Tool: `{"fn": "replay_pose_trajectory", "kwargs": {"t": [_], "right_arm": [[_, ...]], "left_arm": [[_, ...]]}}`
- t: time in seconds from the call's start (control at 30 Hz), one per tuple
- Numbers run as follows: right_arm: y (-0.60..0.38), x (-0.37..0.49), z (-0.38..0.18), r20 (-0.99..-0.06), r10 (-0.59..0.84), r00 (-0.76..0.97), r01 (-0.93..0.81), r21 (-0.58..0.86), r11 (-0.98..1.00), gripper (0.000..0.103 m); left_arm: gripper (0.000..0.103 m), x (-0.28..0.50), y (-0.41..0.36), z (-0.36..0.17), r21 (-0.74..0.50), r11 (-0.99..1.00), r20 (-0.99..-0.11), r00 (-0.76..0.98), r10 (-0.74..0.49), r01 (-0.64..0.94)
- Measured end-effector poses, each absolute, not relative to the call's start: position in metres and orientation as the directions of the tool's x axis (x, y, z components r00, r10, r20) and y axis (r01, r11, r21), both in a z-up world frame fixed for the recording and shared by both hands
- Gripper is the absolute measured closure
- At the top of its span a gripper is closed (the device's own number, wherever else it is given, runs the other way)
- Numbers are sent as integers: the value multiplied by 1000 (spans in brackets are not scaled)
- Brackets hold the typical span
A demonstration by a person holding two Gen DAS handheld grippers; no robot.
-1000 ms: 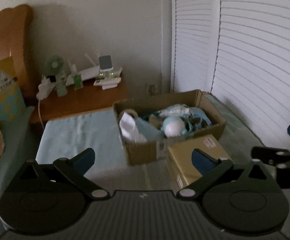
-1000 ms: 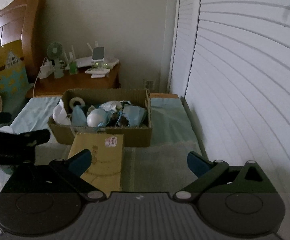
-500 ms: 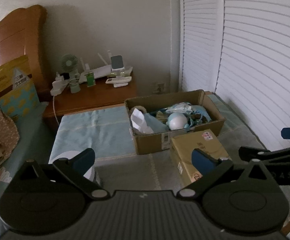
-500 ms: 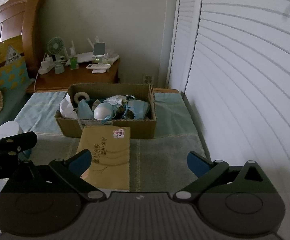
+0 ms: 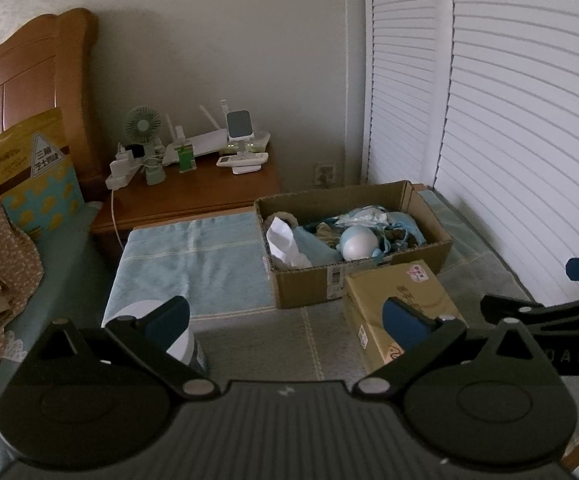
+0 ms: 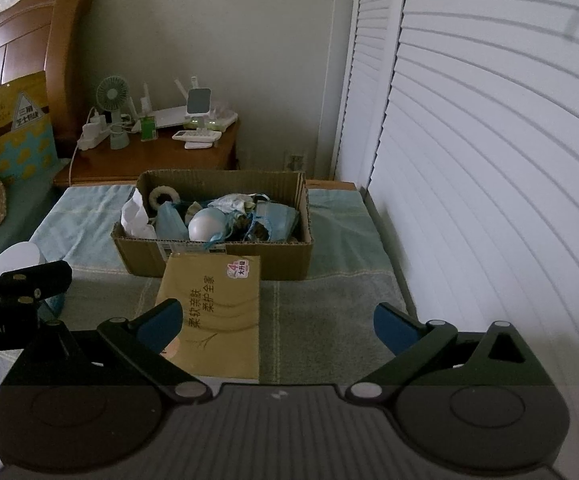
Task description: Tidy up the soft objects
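Soft objects (image 6: pixel 225 220) in box, beyond both spread tongs (image 6: pixel 277 326)

Both tongs have drawn back from the cardboard box (image 6: pixel 213 236), which now lies farther ahead of them. A white round container (image 5: pixel 157 320) has come into view beside the left tongs (image 5: pixel 285 320), touching nothing held.

Open cardboard box (image 5: pixel 353 276) of soft items, yellow pack (image 5: pixel 397 300) touching its front
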State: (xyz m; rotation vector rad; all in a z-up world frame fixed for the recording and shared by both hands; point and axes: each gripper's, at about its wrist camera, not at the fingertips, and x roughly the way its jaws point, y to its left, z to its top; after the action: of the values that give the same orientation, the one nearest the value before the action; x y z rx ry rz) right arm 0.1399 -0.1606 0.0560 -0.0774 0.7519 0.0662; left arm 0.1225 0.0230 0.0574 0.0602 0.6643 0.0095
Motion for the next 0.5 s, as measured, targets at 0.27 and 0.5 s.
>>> {"fn": "replay_pose_trajectory", "kwargs": {"t": [0.27, 0.5], "right_arm": [[-160, 141, 56, -683, 34, 730, -92, -49, 995, 0], [-160, 139, 56, -682, 33, 731, -91, -49, 995, 0]], "left_arm": [[1, 122, 23, 58, 62, 998, -617, 786, 29, 12], [1, 122, 23, 58, 63, 998, -619, 785, 31, 10]]}}
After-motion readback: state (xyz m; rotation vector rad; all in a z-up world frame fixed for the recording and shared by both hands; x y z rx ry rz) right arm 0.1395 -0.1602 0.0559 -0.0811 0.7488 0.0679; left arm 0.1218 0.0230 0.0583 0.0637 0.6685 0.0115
